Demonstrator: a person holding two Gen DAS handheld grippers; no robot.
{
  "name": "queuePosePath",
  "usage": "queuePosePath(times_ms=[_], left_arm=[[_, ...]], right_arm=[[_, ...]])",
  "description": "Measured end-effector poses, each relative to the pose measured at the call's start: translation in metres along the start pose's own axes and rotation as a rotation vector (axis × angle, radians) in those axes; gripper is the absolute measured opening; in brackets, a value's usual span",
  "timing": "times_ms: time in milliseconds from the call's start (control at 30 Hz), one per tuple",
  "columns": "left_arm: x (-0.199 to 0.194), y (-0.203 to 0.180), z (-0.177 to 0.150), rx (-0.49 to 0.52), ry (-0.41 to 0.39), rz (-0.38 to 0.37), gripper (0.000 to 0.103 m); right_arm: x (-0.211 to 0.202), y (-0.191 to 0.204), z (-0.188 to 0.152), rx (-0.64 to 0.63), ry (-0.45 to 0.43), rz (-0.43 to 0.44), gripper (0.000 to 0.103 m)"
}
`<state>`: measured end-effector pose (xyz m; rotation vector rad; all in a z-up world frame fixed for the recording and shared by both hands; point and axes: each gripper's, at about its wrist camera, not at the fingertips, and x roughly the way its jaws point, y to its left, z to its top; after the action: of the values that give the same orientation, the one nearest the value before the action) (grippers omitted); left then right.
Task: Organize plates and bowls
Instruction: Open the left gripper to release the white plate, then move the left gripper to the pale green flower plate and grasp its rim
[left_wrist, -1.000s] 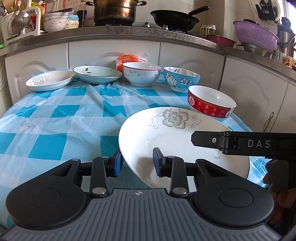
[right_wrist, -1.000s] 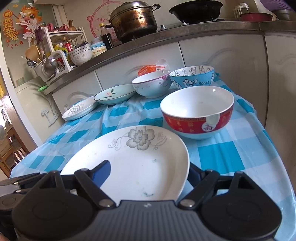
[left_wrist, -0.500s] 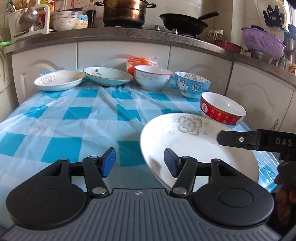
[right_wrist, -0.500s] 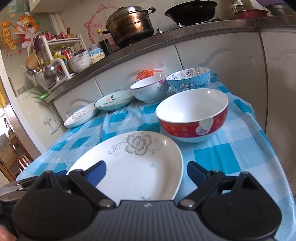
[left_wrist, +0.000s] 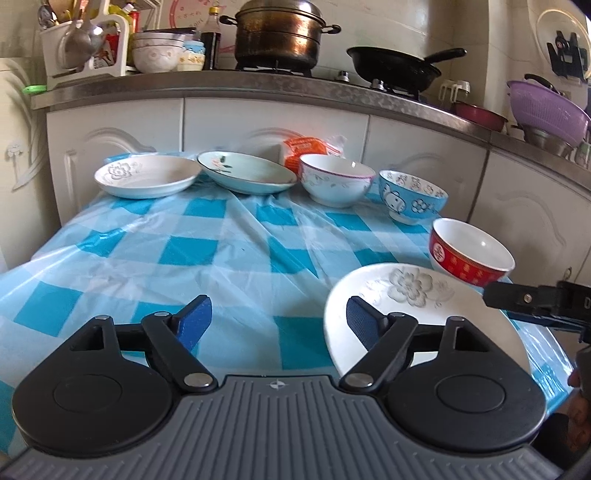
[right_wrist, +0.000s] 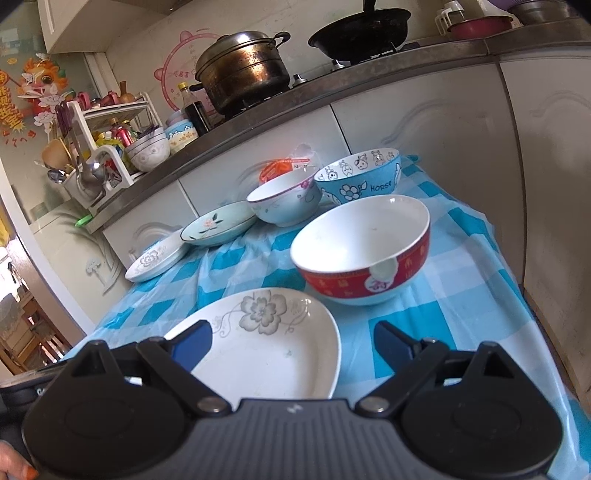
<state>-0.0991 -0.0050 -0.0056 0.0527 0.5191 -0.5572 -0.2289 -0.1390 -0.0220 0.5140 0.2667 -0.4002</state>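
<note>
My left gripper (left_wrist: 275, 319) is opening, its blue pads spreading wide with only the blue-and-white checked plastic tablecloth (left_wrist: 207, 254) showing between them; its right-hand pad stands over the near-left rim of the white ceramic plate with a grey flower print (left_wrist: 410, 291) without pressing on it. My right gripper (right_wrist: 291, 341) stands wide open above the same plate (right_wrist: 273, 343), one pad over the plate's left part and the other just past its right edge, neither squeezing it. The plate lies flat on the near right of the table. Just behind it sits the red bowl with a white inside (right_wrist: 362, 247), close to the plate's far edge. Further back, in a row along the white cabinet doors (left_wrist: 273, 125), stand a blue cartoon-print bowl (left_wrist: 413, 195), a white bowl with a purple rim (left_wrist: 336, 179), a pale green shallow dish (left_wrist: 247, 177) and another white flower-print plate (left_wrist: 146, 175), the last two overlapping at their rims
</note>
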Motion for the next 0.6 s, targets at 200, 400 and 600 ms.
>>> queuePosePath(times_ms=[200,400,600], left_arm=[[0.003,0.008,0.007,-0.035,-0.008,0.027,0.099],[0.01,0.014,0.017,-0.057,-0.02,0.043,0.1],[0.019,0.025,0.031,-0.073,-0.04,0.068,0.101]], right_arm=[[-0.001,0.006,0.005,-0.017,-0.008,0.02,0.094],[0.0,0.011,0.014,-0.019,-0.015,0.039,0.094],[0.007,0.015,0.023,-0.023,0.017,0.043,0.094]])
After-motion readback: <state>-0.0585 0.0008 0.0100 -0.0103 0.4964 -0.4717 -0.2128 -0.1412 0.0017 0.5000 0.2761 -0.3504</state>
